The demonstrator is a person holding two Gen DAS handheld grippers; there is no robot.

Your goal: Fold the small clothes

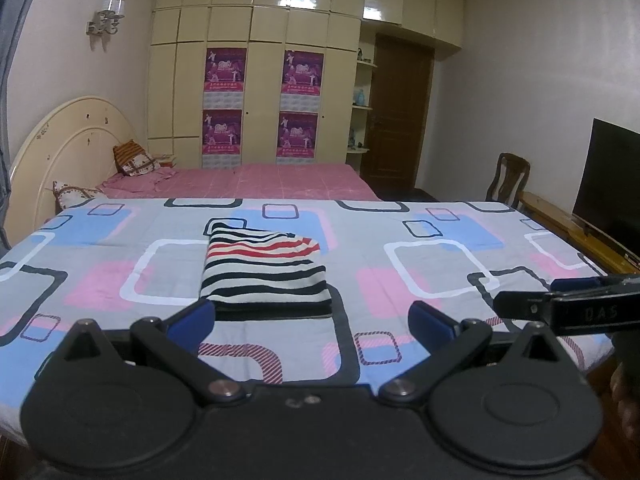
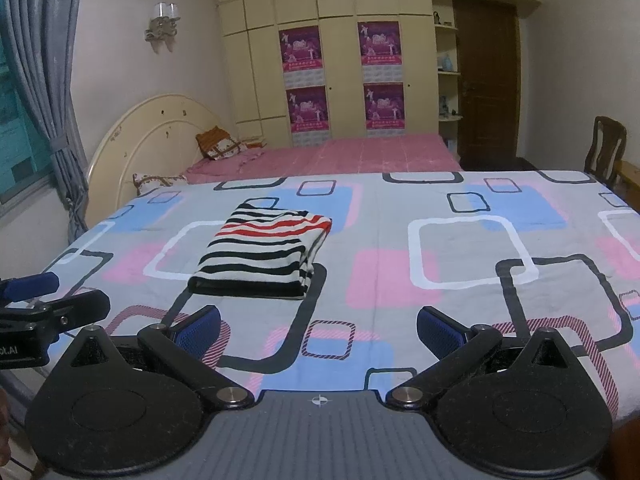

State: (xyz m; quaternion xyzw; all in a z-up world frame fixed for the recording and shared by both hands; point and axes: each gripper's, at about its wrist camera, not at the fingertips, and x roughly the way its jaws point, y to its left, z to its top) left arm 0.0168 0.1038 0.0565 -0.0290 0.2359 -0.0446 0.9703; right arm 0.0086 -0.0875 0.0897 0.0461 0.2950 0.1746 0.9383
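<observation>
A striped garment (image 1: 262, 270), white with black and red stripes, lies folded into a neat rectangle on the patterned sheet (image 1: 420, 240). It also shows in the right wrist view (image 2: 266, 254), left of centre. My left gripper (image 1: 312, 322) is open and empty, just short of the garment's near edge. My right gripper (image 2: 318, 328) is open and empty, near the front of the sheet (image 2: 400, 280), to the right of the garment. Each gripper shows at the edge of the other's view.
The sheet covers a raised flat surface. Behind it stands a pink bed (image 1: 256, 180) with pillows and a cream headboard (image 1: 68, 148). A wardrobe, a brown door, a wooden chair (image 1: 508, 176) and a dark screen (image 1: 612, 184) stand behind and right. Curtains (image 2: 44, 92) hang left.
</observation>
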